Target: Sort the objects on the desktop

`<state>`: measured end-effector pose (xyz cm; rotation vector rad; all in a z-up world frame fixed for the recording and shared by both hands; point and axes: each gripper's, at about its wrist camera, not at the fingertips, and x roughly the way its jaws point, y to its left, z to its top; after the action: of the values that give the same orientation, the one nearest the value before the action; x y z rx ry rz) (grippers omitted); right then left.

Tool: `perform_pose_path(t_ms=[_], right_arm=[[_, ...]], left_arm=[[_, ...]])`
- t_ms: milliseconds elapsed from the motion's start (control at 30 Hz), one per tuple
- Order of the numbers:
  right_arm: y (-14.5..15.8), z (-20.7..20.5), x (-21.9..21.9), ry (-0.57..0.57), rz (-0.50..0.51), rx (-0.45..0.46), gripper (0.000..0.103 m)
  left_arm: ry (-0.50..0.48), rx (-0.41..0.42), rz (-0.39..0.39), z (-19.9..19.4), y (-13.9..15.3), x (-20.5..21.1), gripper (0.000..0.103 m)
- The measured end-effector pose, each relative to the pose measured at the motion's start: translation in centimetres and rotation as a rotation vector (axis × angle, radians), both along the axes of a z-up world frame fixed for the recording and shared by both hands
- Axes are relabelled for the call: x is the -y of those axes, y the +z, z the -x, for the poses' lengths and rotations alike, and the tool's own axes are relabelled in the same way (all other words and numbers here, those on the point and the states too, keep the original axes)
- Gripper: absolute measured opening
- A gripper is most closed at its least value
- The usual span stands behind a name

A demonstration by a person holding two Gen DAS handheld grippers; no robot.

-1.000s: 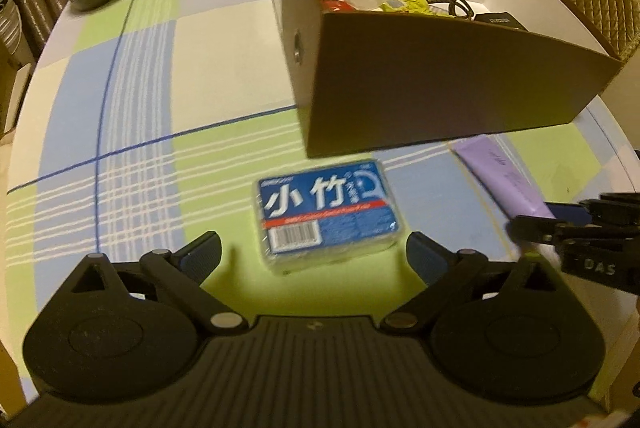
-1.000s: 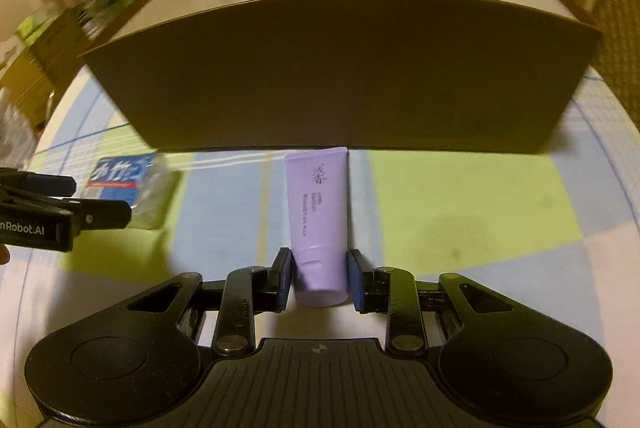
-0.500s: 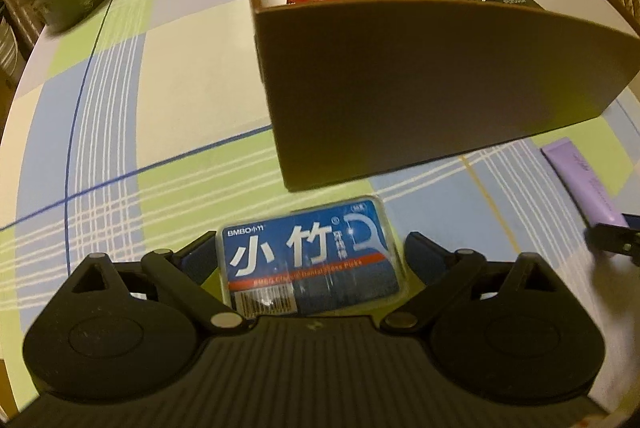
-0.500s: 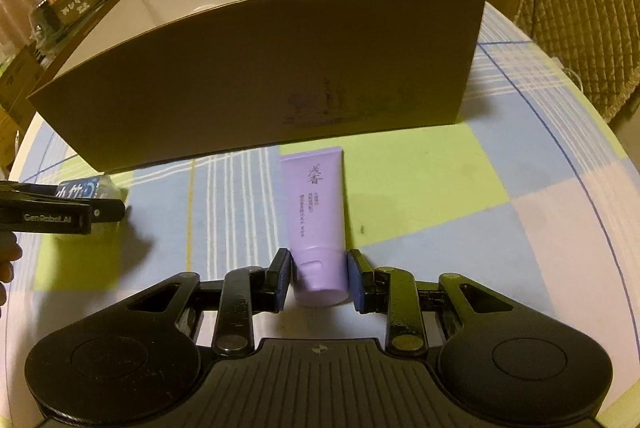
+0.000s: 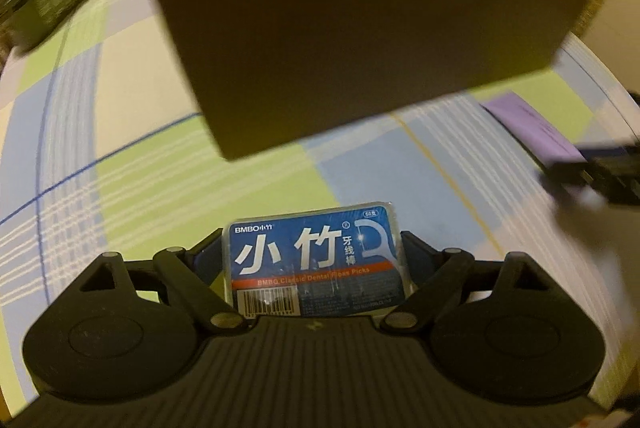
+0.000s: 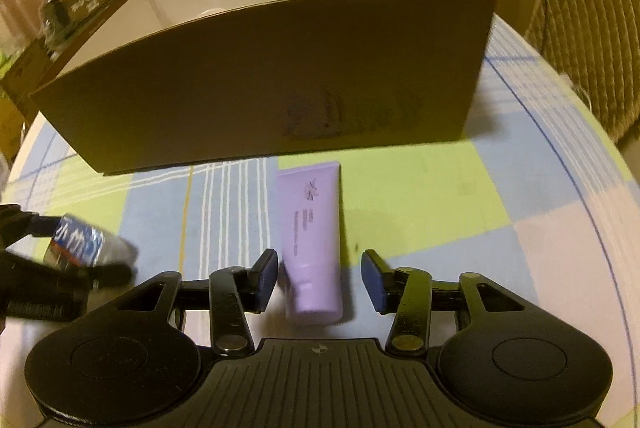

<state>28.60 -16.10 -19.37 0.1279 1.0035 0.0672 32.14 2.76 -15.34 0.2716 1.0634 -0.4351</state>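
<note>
While the brown cardboard box (image 6: 272, 83) fills the far side of the checked tablecloth (image 6: 420, 195), your left gripper (image 5: 314, 260) has closed in and now pinches the blue floss pick pack (image 5: 316, 264), so that item looks ready to go into the box. Your right gripper (image 6: 320, 280) has spread wider; the purple tube (image 6: 314, 240) lies between its fingers, cap end nearest you, touching neither pad.

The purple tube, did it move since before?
No. The purple tube lies on the same blue-and-green tablecloth squares, tip below the brown box; only the right gripper opened.
</note>
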Motion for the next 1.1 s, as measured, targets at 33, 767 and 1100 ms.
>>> perform_pose_path(t_ms=[33, 767, 1100], right_arm=[[0.0, -0.2, -0.1, 0.011, 0.011, 0.004, 0.044], [-0.5, 0.4, -1.9, 0.199, 0.138, 0.018, 0.031], [-0.5, 1.3, -1.9, 0.224, 0.145, 0.002, 0.031]], left_arm=[[-0.016, -0.001, 0.002, 0.6, 0.0, 0.4, 0.086], [-0.009, 0.002, 0.014, 2.4, 0.1, 1.8, 0.086], [-0.006, 0.002, 0.012, 3.2, 0.2, 1.9, 0.086]])
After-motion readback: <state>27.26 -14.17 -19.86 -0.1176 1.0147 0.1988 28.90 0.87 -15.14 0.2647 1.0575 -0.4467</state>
